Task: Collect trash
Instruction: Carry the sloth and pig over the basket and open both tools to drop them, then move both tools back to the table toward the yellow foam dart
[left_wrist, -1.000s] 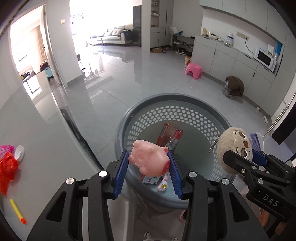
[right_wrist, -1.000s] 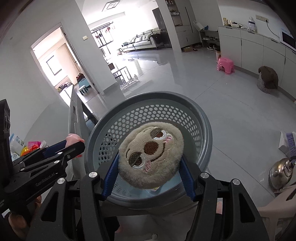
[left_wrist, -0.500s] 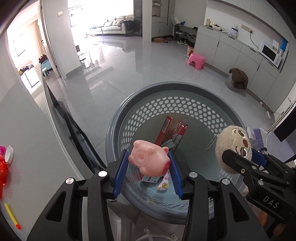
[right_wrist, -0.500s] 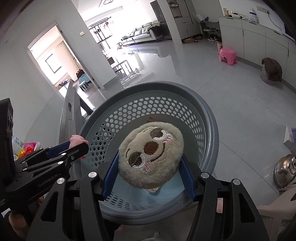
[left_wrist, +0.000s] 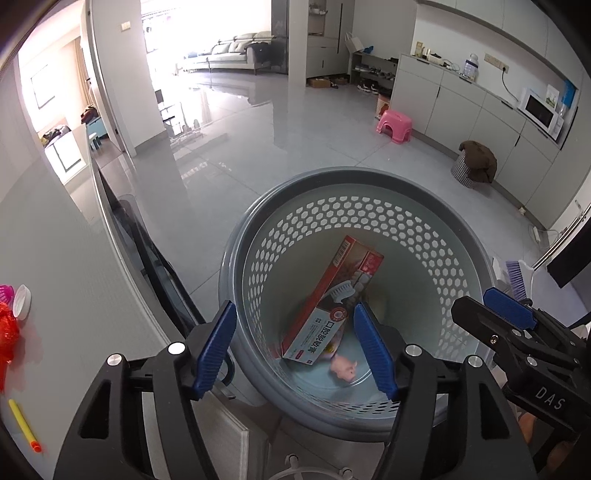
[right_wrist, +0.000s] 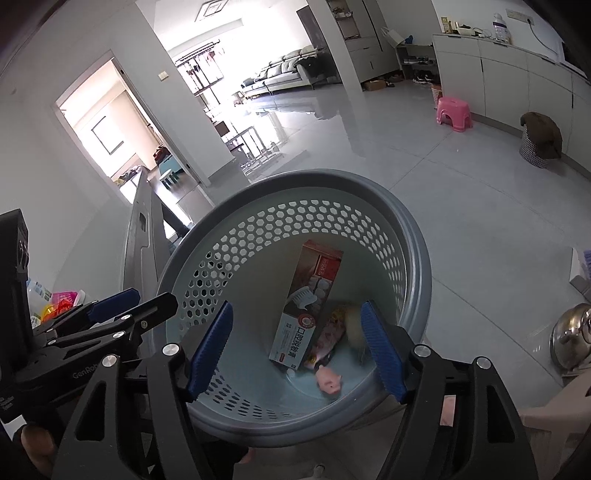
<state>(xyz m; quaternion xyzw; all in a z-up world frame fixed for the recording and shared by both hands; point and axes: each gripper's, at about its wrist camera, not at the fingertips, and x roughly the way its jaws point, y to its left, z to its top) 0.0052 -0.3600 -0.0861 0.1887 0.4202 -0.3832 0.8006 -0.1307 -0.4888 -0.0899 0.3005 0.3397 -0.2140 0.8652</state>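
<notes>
Both grippers, left (left_wrist: 295, 347) and right (right_wrist: 297, 347), which had clamped the pink pig (left_wrist: 343, 367) and plush sloth (right_wrist: 354, 326), were opening empty above the basket (left_wrist: 406, 177), both toys lying inside.

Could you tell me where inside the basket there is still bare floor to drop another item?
The basket floor is bare left of the toothpaste box, toward the perforated wall. It is crowded on the near right, where the pink pig, a wrapper and a blurred plush lie.
</notes>
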